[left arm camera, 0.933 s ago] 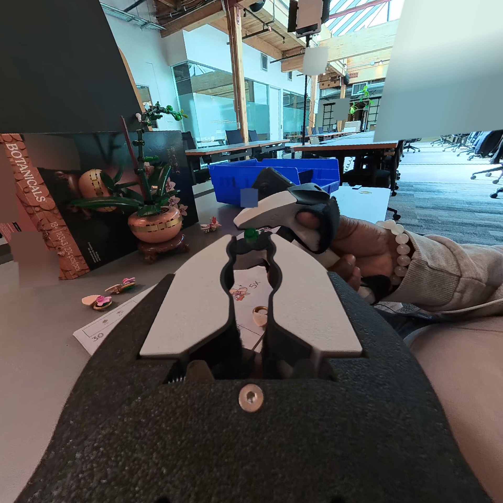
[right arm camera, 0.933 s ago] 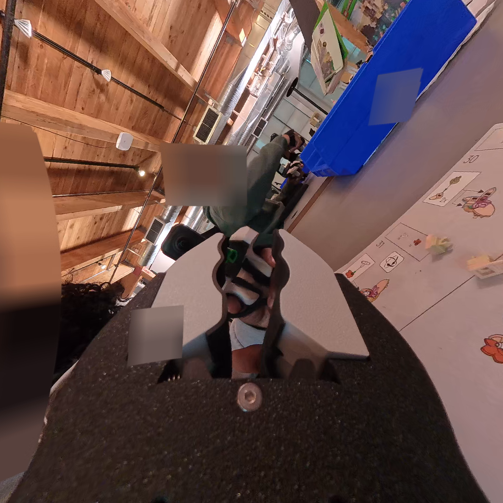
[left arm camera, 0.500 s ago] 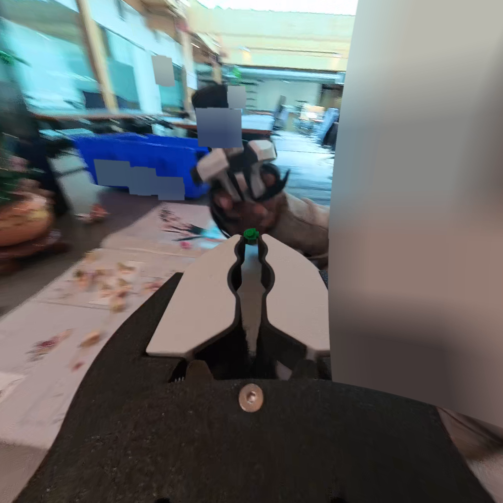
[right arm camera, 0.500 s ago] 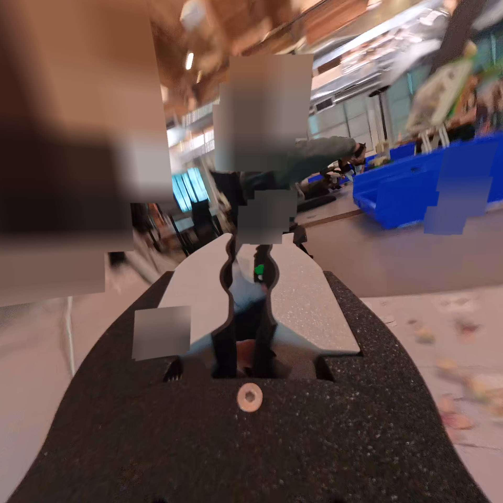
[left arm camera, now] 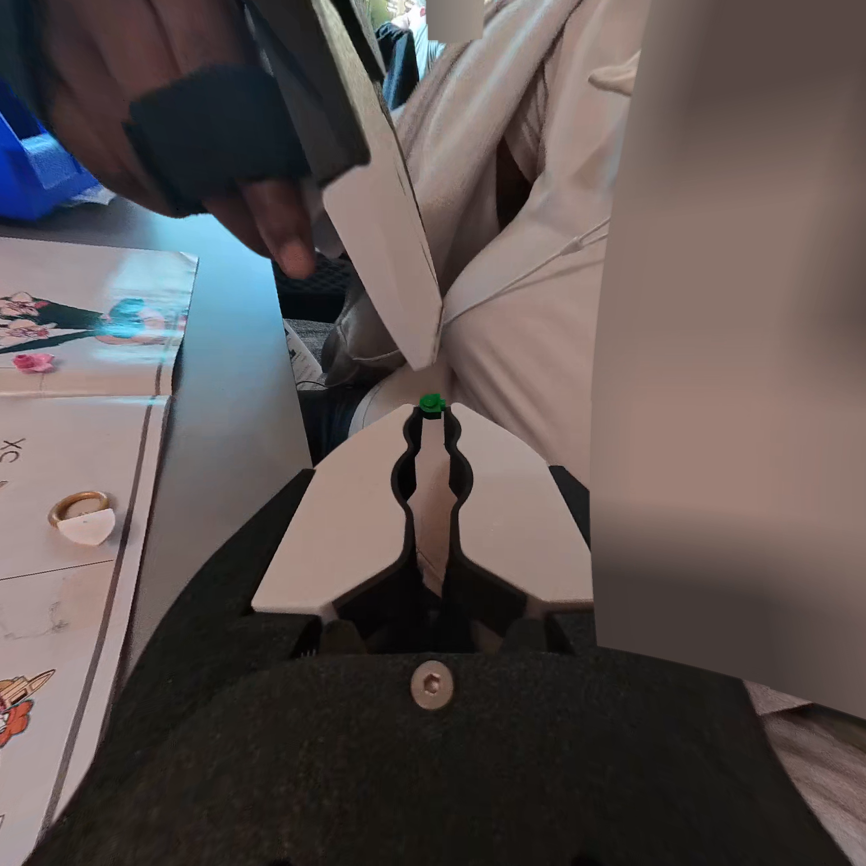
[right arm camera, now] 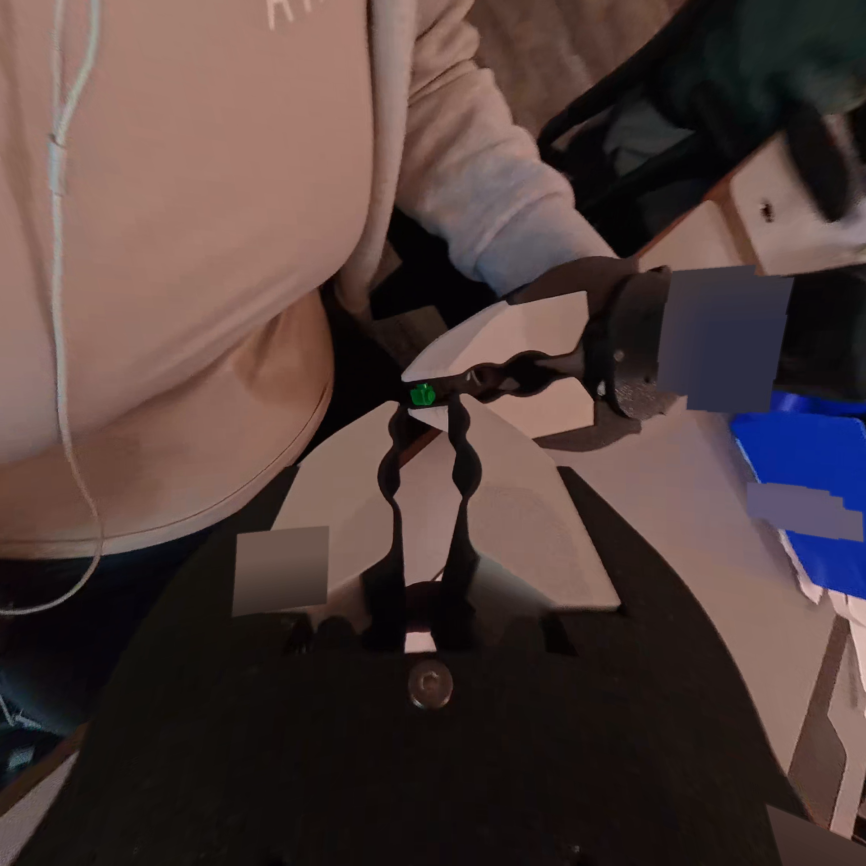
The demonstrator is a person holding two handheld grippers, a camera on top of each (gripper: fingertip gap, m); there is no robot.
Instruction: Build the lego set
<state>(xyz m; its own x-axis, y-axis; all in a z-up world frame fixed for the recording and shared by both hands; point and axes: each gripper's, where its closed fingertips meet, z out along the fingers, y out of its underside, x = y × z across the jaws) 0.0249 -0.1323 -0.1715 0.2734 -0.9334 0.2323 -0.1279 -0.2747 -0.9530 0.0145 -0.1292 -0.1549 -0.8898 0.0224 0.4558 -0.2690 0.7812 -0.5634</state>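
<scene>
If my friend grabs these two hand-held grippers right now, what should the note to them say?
Left hand-held gripper: shut on the small green piece, pinched at the very fingertips, held off the table edge near the person's lap.
Right hand-held gripper: jaws apart, holding nothing, tips right beside that piece.
On the table: instruction sheet with a gold ring piece and a pink flower piece; blue bin behind.
Done: green piece picked up.
Left: attach it; the rest of the build is out of view.

place: work room or office, cannot tell which | grey table (left arm camera: 225,375) at 9 o'clock | paper sheet with flower pictures (left arm camera: 84,468) on it | blue bin (right arm camera: 810,492) at 3 o'clock | person in beige top (right arm camera: 187,234) sits close
</scene>
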